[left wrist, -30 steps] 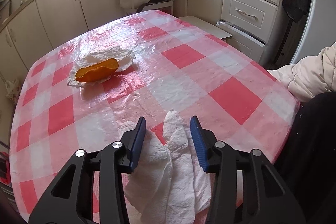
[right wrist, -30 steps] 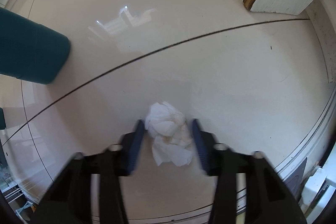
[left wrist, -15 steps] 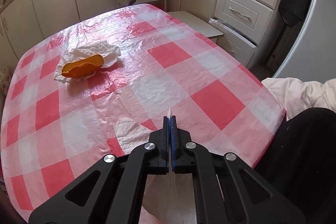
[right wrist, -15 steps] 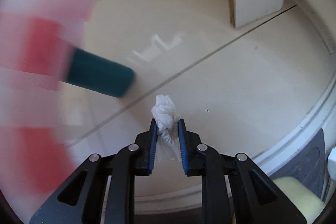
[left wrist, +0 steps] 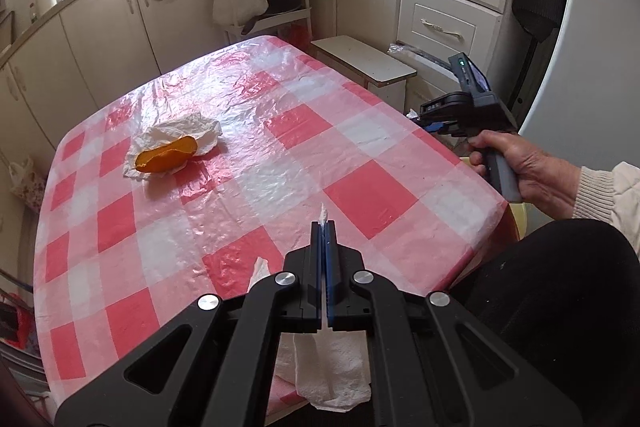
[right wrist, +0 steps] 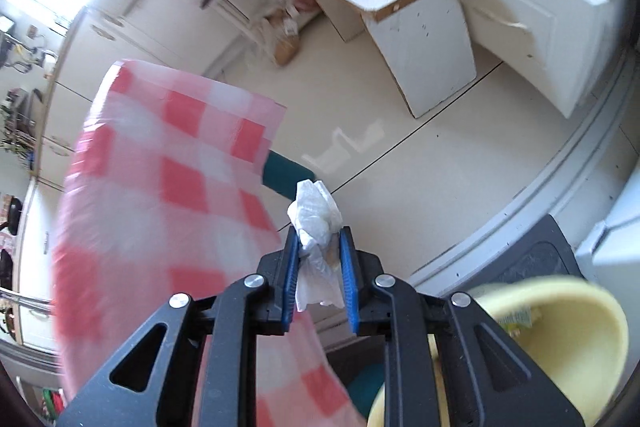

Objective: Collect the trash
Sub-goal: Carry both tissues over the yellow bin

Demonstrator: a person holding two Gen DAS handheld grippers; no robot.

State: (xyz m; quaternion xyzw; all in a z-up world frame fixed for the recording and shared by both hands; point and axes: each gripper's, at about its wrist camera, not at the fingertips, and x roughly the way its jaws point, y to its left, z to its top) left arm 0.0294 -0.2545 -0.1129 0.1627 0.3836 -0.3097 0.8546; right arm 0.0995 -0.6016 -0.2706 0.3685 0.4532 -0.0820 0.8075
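Over the near edge of the checked table [left wrist: 248, 163], left wrist view: left gripper [left wrist: 322, 227] pressed together on a flat white paper towel [left wrist: 332, 379], a sliver poking out past the tips, the rest hanging below the jaws, apparently lifted clear of the cloth. Farther along the table, an orange peel [left wrist: 166, 158] resting on a crumpled napkin [left wrist: 176, 135], not collected. At the right edge, a hand [left wrist: 516, 167] gripping the handle of the right gripper [left wrist: 434, 125], beside the table corner. Right wrist view, blurred by motion: right gripper [right wrist: 320, 239] pinching a crumpled tissue [right wrist: 316, 215], held above the floor [right wrist: 420, 167]; a pale yellow bin [right wrist: 560, 327] just below at lower right, some scraps visible inside. Judged progress: two pieces in hand, neither dropped in the bin; peel and napkin left to fetch.
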